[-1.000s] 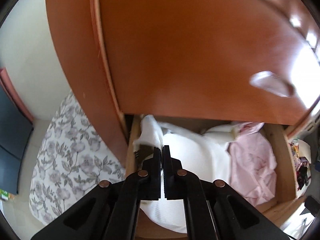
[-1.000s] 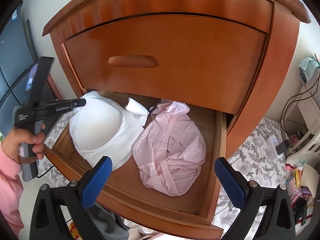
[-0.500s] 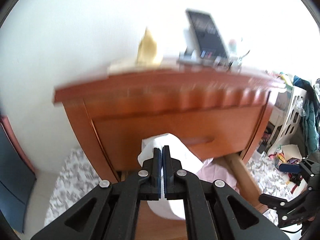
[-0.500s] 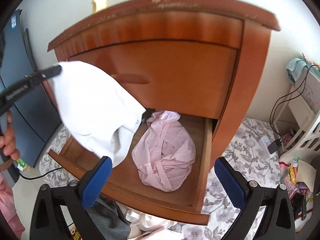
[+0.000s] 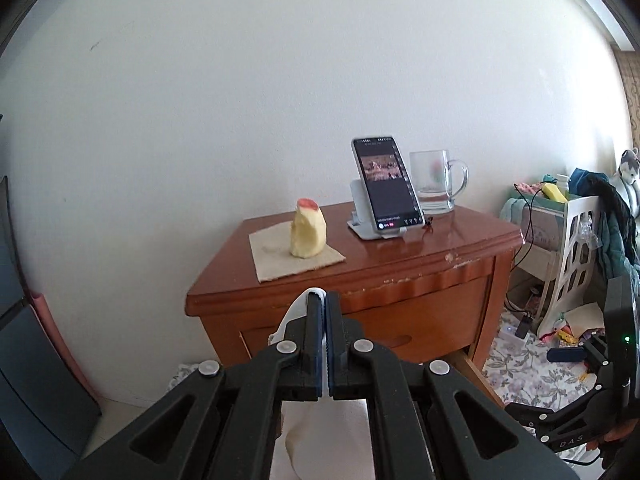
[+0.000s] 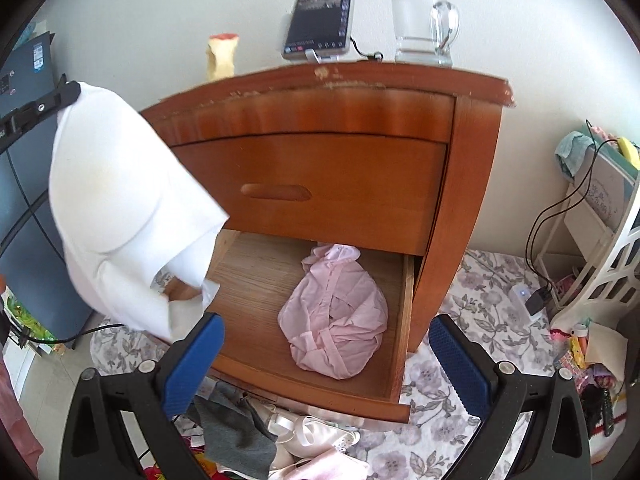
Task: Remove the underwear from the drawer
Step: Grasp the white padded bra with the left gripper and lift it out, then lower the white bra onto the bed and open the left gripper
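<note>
We have the white underwear point(image 6: 120, 208) pinched by one edge in the left gripper point(image 5: 322, 344), whose jaws are pressed together on the fabric. It hangs free in the air in front of the nightstand's point(image 6: 472, 184) left front corner, its lowest fold dangling just over the left front corner of the open drawer point(image 6: 404, 320). Our right gripper point(image 6: 326, 360) hovers in front of the drawer's front edge, jaws spread wide and holding nothing.

The hold is on a thin edge only, so we judge the cloth could slip out if we swing it fast, or its trailing fold could catch on the drawer's front edge.

The drawer holds a crumpled pink garment point(image 6: 334, 320) toward its right side; the left half shows bare wood. On the nightstand's top, a glass mug point(image 6: 420, 28) at the back right corner looks nearly empty, beside a phone point(image 6: 320, 16) on a stand and an eaten apple point(image 5: 307, 229) on a napkin.
</note>
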Motion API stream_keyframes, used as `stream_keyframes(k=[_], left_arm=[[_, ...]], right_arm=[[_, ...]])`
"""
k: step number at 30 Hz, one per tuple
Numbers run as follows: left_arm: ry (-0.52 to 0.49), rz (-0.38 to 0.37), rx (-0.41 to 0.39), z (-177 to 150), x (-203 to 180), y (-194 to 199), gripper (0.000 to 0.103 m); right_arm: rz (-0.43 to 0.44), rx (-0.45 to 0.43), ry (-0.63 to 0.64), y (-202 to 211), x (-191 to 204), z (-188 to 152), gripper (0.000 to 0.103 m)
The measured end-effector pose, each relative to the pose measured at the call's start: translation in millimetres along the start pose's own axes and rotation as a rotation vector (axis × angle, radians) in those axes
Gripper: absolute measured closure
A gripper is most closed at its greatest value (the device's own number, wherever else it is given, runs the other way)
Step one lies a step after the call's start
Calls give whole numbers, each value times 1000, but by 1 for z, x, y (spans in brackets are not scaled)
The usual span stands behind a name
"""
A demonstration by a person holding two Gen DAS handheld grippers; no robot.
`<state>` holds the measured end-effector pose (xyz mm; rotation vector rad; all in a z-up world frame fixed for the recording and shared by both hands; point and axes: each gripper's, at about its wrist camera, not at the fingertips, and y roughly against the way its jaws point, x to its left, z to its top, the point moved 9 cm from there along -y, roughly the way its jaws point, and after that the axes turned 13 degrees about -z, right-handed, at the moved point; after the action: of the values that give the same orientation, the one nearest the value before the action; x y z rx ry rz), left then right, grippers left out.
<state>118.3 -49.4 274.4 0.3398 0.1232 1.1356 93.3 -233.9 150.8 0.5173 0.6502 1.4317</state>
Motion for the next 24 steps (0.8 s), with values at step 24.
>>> stream_keyframes(k=[24], left_arm=[[-107,-21,-182,31,-25,151,102]], right_arm=[[-2,-69,-13,50,-5,-1,0]])
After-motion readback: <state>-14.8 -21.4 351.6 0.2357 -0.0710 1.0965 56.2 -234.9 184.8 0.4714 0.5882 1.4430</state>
